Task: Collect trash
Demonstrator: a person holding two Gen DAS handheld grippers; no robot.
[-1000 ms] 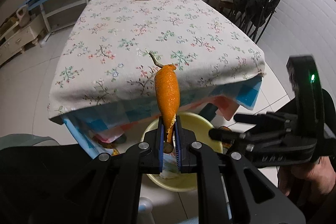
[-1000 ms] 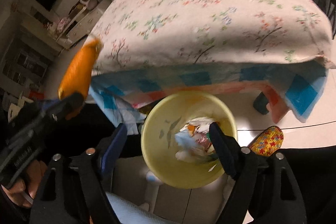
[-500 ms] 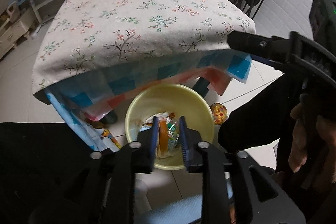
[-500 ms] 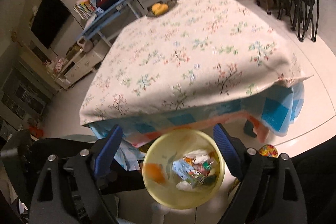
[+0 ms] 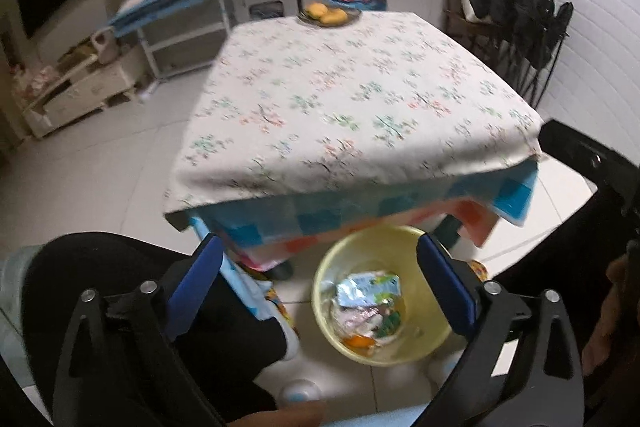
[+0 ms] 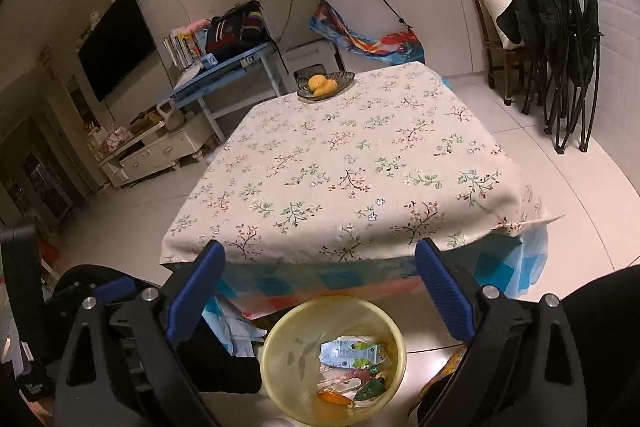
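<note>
Orange peel (image 5: 358, 341), gripped by the left gripper (image 5: 320, 287) a second ago, is now lying in the yellow bin (image 5: 432, 343) beneath the table (image 6: 340, 167). Both the left and the right gripper (image 6: 320, 291) are opening, empty. Light, limp, probably best pinched mid-strip.

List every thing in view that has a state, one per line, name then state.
left gripper: jaws opening, nothing between them
right gripper: jaws opening, nothing between them
yellow bin: upright on the floor by the table, partly filled
orange peel: lying in the bin
flattened carton: lying in the bin on other trash
tablecloth: spread over the table, no trash on it
fruit dish: at the far edge, holding yellow fruit
</note>
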